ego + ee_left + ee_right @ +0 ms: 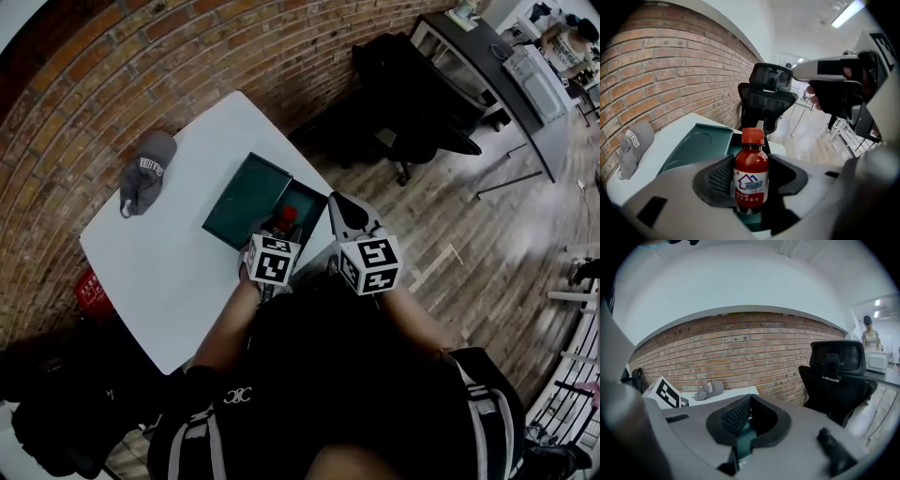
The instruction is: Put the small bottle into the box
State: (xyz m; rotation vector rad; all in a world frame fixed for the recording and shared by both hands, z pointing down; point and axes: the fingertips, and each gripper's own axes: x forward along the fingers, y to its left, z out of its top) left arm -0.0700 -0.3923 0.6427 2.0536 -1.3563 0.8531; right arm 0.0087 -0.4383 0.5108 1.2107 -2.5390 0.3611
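Note:
A small bottle (pixel 284 219) (pixel 751 171) of red liquid with a red cap stands upright between my left gripper's (pixel 278 232) (pixel 751 177) pads, which are shut on its sides. It hangs over the near end of the open dark green box (pixel 246 199) (pixel 701 143) on the white table (pixel 178 272). My right gripper (pixel 337 212) (pixel 745 422) is at the box's right corner. Its jaws are nearly together, with a thin green strip of the box (pixel 745 439) between them.
A grey cap (pixel 145 175) (pixel 633 147) (pixel 708 390) lies at the table's far left by the brick wall. A black office chair (pixel 412 94) (pixel 766 96) (pixel 839 376) stands beyond the table's right end. A red object (pixel 91 291) sits under the left edge.

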